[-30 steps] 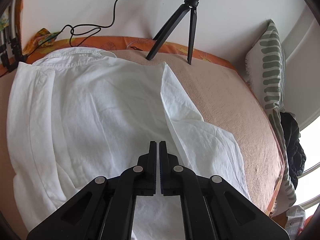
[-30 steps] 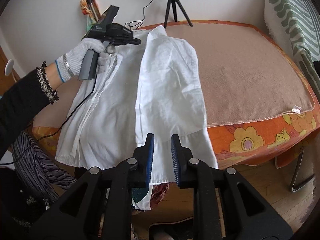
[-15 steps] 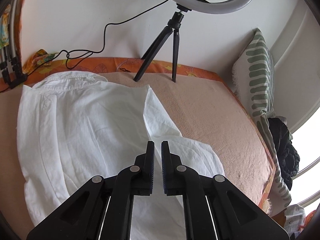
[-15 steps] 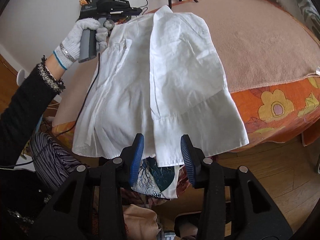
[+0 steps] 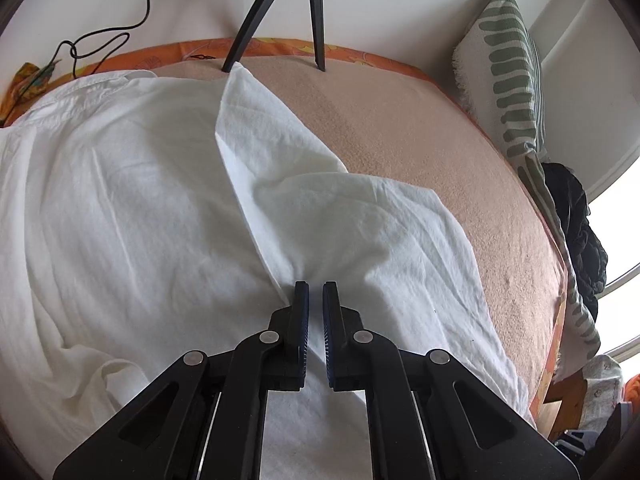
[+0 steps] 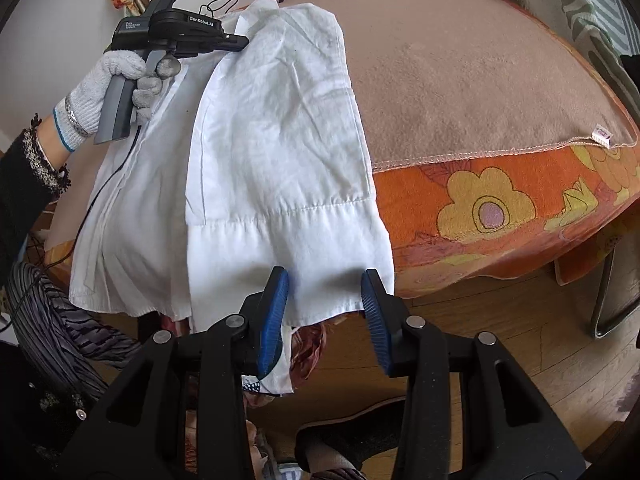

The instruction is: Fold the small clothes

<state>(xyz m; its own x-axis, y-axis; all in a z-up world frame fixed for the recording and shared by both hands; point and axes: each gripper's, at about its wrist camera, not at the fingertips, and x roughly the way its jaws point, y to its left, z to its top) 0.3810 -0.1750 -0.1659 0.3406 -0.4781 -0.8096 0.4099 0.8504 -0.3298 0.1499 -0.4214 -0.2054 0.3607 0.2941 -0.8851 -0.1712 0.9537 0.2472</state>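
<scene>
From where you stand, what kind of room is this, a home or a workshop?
Most likely a room in a home, perhaps a bedroom. A white shirt lies on a bed-like surface covered by a beige blanket over an orange flowered cover, with a green-patterned pillow against the wall and wooden flooring below.

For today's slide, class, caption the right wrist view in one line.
Right gripper, jaws apart, straddles the hem of a white shirt on the blanket-covered bed; gloved left hand holds the other gripper.

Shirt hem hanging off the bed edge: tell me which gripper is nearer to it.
Right. The right gripper is at the hem, jaws apart on either side; the left gripper is up by the shirt's far end.
</scene>
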